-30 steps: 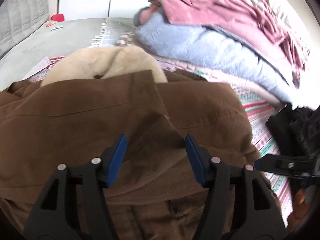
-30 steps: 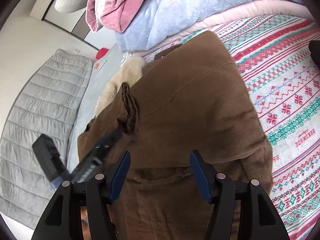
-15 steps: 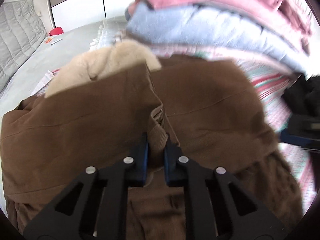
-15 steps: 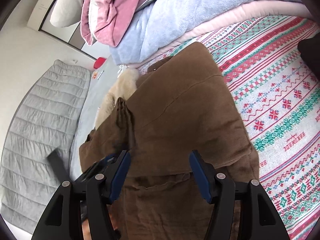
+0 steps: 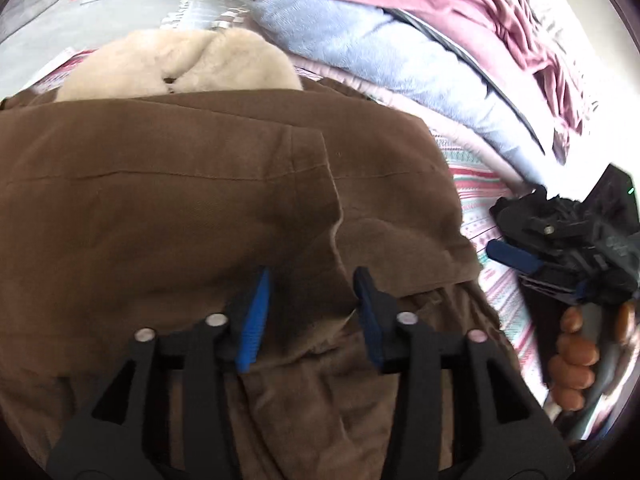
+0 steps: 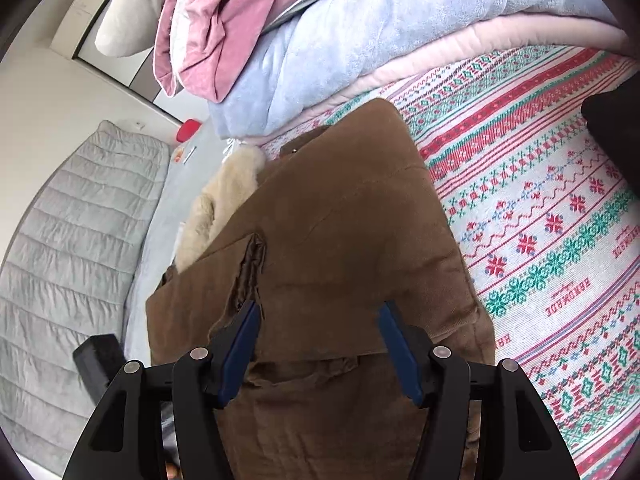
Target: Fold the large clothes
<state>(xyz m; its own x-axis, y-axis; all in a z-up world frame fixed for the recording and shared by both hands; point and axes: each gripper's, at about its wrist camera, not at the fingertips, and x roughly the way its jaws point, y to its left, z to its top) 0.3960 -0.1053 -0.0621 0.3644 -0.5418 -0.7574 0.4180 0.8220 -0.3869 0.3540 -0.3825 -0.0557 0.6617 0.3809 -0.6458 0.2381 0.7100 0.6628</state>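
A large brown coat (image 5: 192, 208) with a cream fleece collar (image 5: 180, 64) lies partly folded on a patterned bedspread (image 6: 540, 216). In the left wrist view my left gripper (image 5: 310, 280) is open, its blue-padded jaws straddling a fabric edge of the coat without pinching it. My right gripper (image 6: 318, 316) is open just above the coat (image 6: 340, 248), over its folded lower edge. The right gripper (image 5: 532, 260) also shows at the right of the left wrist view, held in a hand.
A stack of blue (image 6: 360, 52), pink and maroon blankets (image 6: 216, 28) lies at the bed's far side. A grey quilted mat (image 6: 60, 240) covers the floor to the left. A black garment (image 6: 616, 120) lies at the bed's right edge. A red object (image 6: 188, 130) sits far back.
My left gripper was open, shut on a fold of the coat half a second ago, and is open again now. The right gripper stayed open and drew back slightly.
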